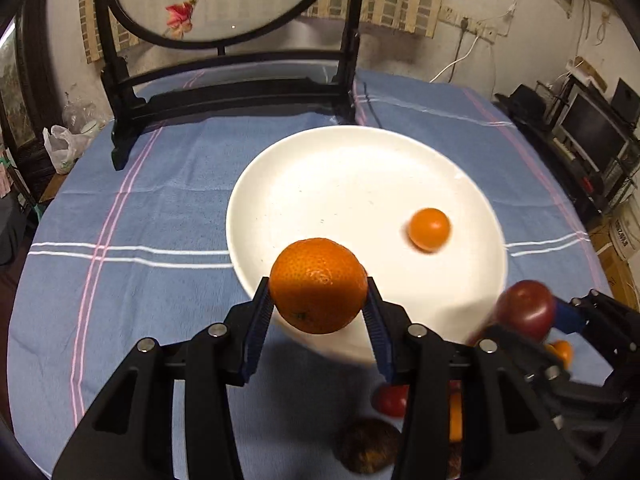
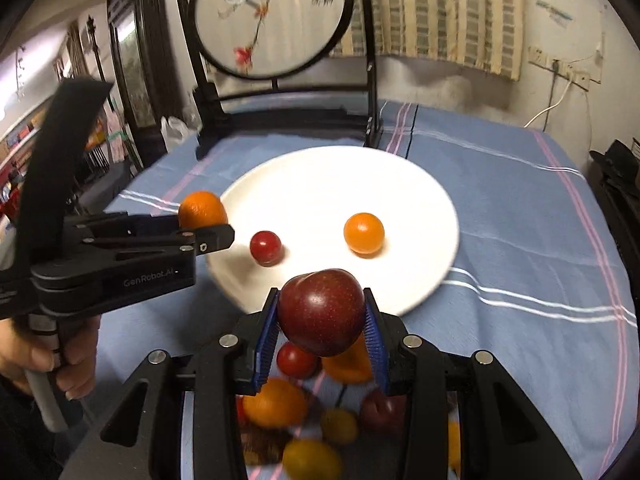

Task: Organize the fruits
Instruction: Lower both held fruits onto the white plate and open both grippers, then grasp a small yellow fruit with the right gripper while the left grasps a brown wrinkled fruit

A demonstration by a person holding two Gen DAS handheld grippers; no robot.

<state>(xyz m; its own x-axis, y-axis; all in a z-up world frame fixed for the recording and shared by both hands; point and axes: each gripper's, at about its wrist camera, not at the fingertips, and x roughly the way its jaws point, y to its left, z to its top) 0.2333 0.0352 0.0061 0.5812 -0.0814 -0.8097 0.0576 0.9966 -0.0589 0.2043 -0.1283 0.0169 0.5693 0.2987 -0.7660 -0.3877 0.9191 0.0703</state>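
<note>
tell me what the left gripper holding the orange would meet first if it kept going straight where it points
Most likely the round white ceramic plate, on bare surface just past its near rim; the left gripper angles down over that edge. Depth is unclear.

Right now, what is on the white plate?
On the white plate lie a small orange fruit and a cherry tomato. Its near rim is covered by the dark red plum in the right hand-held gripper.

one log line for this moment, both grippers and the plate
left gripper: shut on orange | right gripper: shut on plum | plate: small orange, cherry tomato
</note>
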